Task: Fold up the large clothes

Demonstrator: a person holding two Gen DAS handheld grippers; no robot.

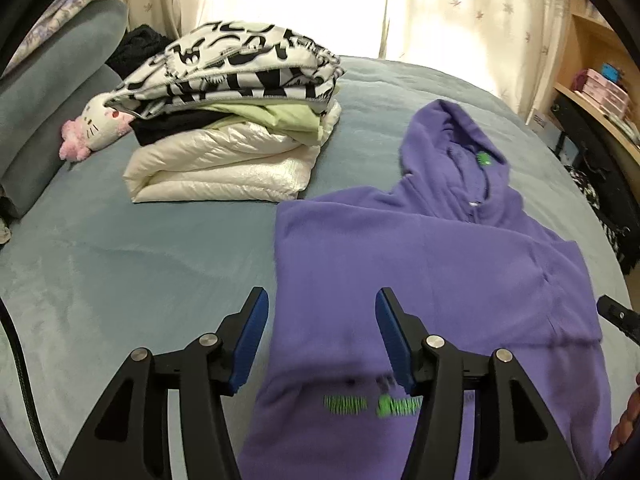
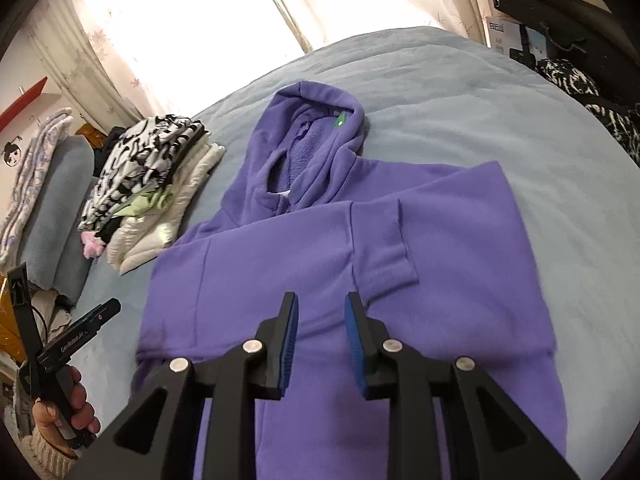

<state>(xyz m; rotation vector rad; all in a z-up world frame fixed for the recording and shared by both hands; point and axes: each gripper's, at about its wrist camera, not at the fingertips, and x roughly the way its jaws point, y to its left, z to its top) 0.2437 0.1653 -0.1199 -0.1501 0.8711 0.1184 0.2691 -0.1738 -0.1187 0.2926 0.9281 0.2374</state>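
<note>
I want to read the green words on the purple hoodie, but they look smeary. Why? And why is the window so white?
Left wrist view: the green print on the purple hoodie is streaked by motion blur, unreadable. Both views: daylight through the curtain is overexposed, washing it white; the fisheye lens bends the bed into a curve.

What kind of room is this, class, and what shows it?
Most likely a bedroom: a wide bed under a grey-blue plush cover, a pink-and-white cat plush toy beside grey pillows, and pale floral curtains.
</note>
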